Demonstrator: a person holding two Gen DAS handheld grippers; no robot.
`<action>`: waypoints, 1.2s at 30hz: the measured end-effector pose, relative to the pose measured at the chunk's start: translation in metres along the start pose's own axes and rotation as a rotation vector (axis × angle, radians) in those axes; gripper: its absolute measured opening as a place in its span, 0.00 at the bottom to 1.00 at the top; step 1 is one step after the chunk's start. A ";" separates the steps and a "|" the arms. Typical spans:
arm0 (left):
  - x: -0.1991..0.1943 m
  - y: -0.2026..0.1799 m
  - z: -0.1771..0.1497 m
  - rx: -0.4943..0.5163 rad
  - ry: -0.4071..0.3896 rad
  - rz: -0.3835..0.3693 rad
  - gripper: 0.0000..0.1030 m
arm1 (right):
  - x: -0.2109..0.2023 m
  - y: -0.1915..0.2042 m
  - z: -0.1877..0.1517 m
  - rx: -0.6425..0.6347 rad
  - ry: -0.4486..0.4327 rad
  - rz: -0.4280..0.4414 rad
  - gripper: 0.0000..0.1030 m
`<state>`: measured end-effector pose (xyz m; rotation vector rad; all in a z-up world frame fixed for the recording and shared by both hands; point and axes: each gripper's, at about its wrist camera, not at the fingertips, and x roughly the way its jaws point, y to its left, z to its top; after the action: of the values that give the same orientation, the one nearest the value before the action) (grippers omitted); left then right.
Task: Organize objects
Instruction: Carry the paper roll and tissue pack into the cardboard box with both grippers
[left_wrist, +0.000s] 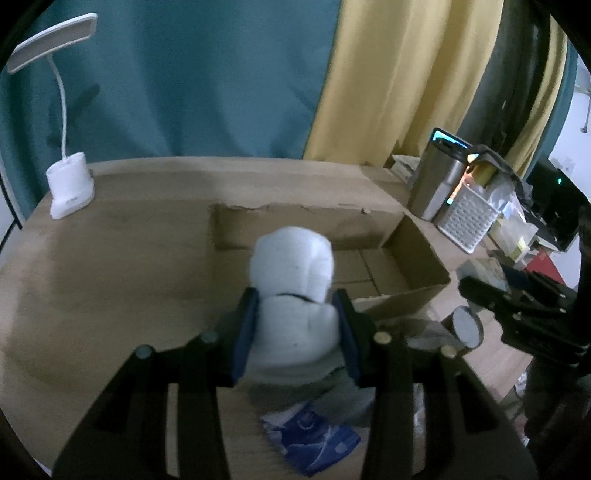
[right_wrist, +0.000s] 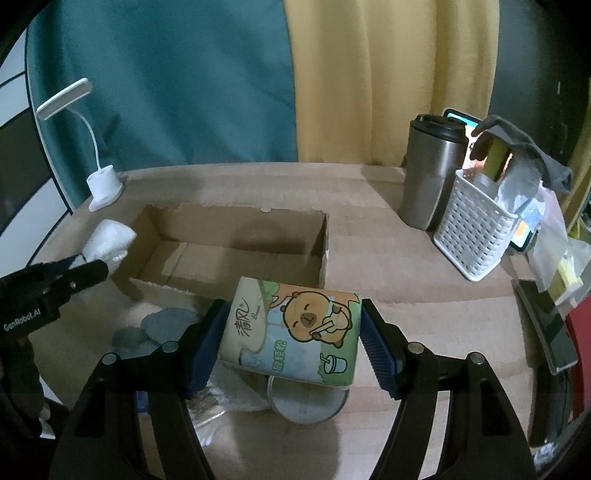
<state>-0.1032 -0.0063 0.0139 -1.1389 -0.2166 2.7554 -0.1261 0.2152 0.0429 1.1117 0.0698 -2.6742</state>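
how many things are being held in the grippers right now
2: a white rolled cloth in the left gripper, beside the open cardboard box; a tissue pack in the right gripper.

home desk | wooden table (right_wrist: 369, 229) | desk lamp (right_wrist: 99, 184) | curtains (right_wrist: 388, 81) | travel mug (right_wrist: 428, 173)

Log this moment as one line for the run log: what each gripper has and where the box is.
left gripper: shut on white sock bundle | right gripper: shut on tissue pack | cardboard box: open, empty, ahead of both
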 end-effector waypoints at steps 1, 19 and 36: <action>0.002 -0.001 0.002 0.002 0.000 -0.003 0.41 | 0.002 0.000 0.002 0.000 0.000 0.002 0.71; 0.037 -0.016 0.023 0.016 0.025 -0.037 0.41 | 0.030 -0.007 0.025 -0.001 0.016 0.009 0.71; 0.059 -0.012 0.034 0.009 0.040 -0.073 0.41 | 0.055 -0.001 0.039 -0.017 0.046 0.015 0.71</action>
<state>-0.1678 0.0148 -0.0003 -1.1587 -0.2352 2.6654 -0.1910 0.1997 0.0321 1.1635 0.0925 -2.6304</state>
